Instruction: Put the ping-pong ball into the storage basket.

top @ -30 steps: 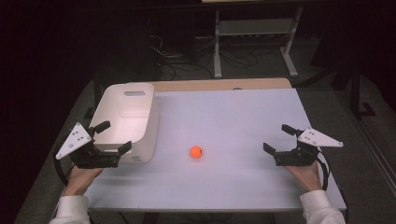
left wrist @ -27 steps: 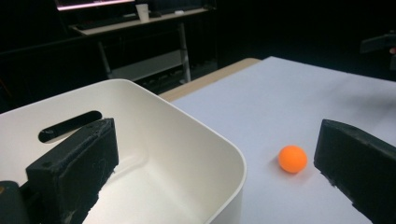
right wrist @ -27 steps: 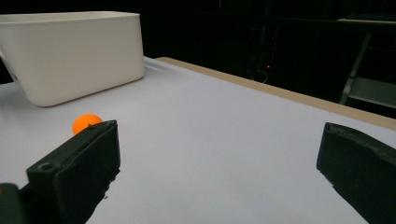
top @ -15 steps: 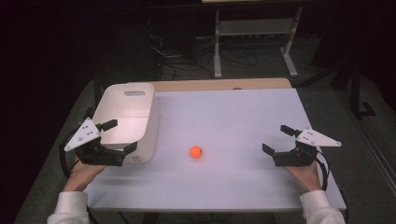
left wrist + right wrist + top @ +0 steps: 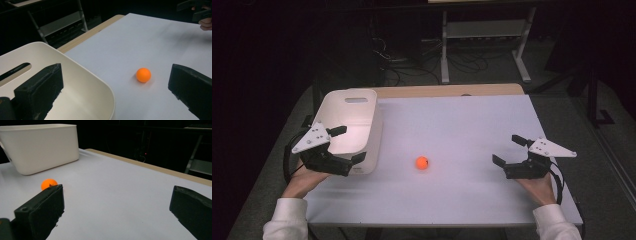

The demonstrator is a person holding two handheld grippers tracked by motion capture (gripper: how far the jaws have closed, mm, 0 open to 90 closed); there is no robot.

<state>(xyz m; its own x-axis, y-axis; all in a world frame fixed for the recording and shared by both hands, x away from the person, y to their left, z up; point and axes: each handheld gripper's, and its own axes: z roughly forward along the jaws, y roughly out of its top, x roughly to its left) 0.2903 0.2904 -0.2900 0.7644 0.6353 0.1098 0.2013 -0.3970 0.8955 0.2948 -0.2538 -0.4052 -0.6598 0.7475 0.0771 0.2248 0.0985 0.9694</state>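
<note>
A small orange ball (image 5: 422,162) is lying between the gaping left gripper (image 5: 345,145) and wide-open right gripper (image 5: 509,150).

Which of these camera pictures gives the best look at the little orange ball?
The left gripper view: the orange ball sits whole and close on the white table. In the right gripper view a black jaw hides part of it; in the high view it is small.
</note>
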